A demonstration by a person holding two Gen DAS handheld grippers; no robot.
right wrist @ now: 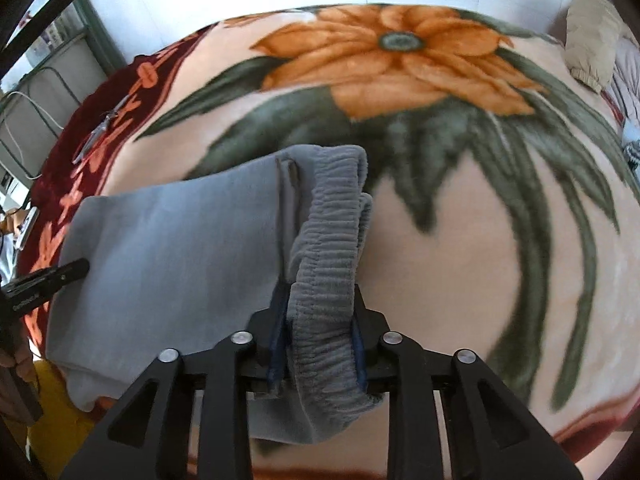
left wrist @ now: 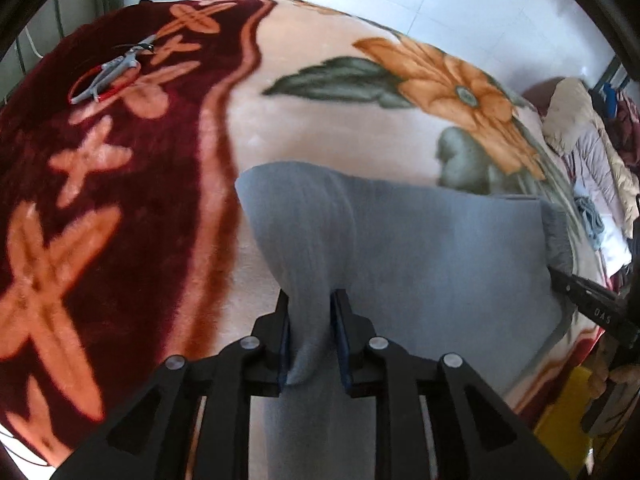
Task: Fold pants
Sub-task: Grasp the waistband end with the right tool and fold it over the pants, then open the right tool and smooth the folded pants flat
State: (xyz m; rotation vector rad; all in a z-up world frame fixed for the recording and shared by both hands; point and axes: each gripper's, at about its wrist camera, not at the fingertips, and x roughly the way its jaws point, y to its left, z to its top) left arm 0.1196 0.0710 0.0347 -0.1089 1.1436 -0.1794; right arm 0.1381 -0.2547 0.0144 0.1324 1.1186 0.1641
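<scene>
Left claw point(left wrist: 310, 312) grips a bunched fold of the grey pants point(left wrist: 420, 248); right claw point(right wrist: 318, 312) grips their waistband point(right wrist: 332, 248) toward 12 o'clock, over the floral blanket point(right wrist: 460, 248).

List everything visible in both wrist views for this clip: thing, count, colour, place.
pants: one, grey, on the blanket, near edge between both grippers; elastic waistband at the right end.
blanket: one, cream with orange flower and green leaves, dark red border, covers the bed.
scissors-like tool: one, grey with red loop, on the red border, far left.
jackets: a pile, beige and pinkish, beyond the blanket's right end.
yellow object: one, below the bed edge, unclear what.
left gripper: black, grey fabric between its fingers.
right gripper: black, closed around the waistband.
</scene>
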